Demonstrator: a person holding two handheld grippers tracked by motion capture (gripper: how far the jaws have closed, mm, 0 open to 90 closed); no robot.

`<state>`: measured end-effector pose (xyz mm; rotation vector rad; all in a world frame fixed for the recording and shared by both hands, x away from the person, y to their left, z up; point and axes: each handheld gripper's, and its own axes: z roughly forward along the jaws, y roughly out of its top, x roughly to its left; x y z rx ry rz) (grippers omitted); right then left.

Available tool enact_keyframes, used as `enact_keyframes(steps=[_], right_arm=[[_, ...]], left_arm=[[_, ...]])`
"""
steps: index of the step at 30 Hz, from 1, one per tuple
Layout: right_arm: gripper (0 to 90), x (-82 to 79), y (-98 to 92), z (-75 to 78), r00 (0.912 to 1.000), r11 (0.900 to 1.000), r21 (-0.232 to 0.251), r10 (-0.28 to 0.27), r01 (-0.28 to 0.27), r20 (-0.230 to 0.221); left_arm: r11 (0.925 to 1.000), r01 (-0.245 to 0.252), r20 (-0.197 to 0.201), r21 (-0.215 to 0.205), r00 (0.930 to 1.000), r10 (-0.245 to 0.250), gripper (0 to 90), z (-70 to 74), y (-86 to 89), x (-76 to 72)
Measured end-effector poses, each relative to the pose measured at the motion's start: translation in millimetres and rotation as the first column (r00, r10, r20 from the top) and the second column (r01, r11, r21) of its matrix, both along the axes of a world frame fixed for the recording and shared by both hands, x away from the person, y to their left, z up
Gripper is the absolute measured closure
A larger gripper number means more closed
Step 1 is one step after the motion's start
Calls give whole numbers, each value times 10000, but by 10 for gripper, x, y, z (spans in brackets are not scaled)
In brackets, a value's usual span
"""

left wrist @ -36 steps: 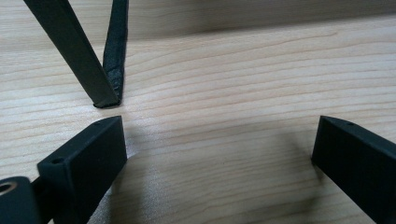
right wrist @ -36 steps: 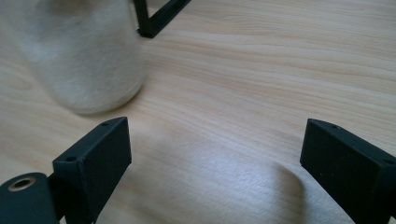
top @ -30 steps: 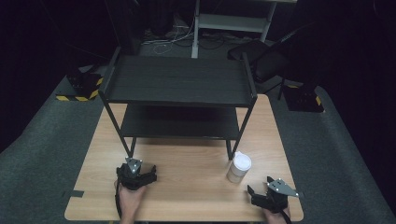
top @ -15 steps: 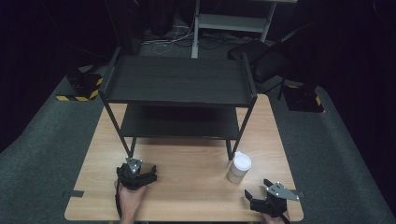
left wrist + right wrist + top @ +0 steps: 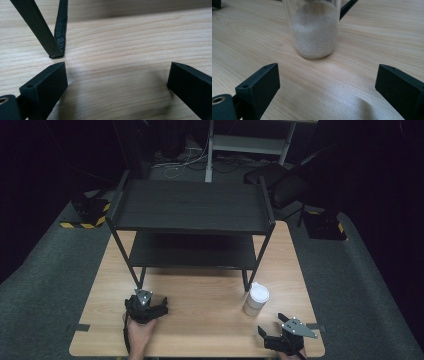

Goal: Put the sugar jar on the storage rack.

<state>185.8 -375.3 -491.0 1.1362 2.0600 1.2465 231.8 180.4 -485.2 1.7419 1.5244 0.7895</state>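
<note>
White-lidded jar (image 5: 257, 299) just beyond right claw (image 5: 276, 334); jaws wide, just been opening, empty.

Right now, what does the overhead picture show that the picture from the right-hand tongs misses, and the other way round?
The high view alone takes in the black two-tier shelf rack, the left tongs near its front left leg, and the jar's white lid. The right gripper view alone shows, up close, that the jar is clear and holds white grains, standing apart from and ahead of the open right tongs, whose jaws have just been opening with nothing between them. Both show the jar, the right tongs and the wooden table.
</note>
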Motion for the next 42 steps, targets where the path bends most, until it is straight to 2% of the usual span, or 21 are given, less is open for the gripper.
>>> enact_keyframes(steps=[15, 31, 42], right_arm=[[36, -38, 119, 128, 9994, 10000, 13, 86, -86, 347], [36, 79, 242, 276, 9984, 9999, -171, 33, -24, 559], [36, 260, 354, 359, 9976, 9993, -265, 271, -255, 630]], left_arm=[[10000, 11, 6, -10, 10000, -11, 31, -2, 2, -1], [10000, 31, 10, -3, 10000, -31, 31, -2, 4, -2], [10000, 40, 8, -2, 10000, -40, 32, -1, 5, -2]])
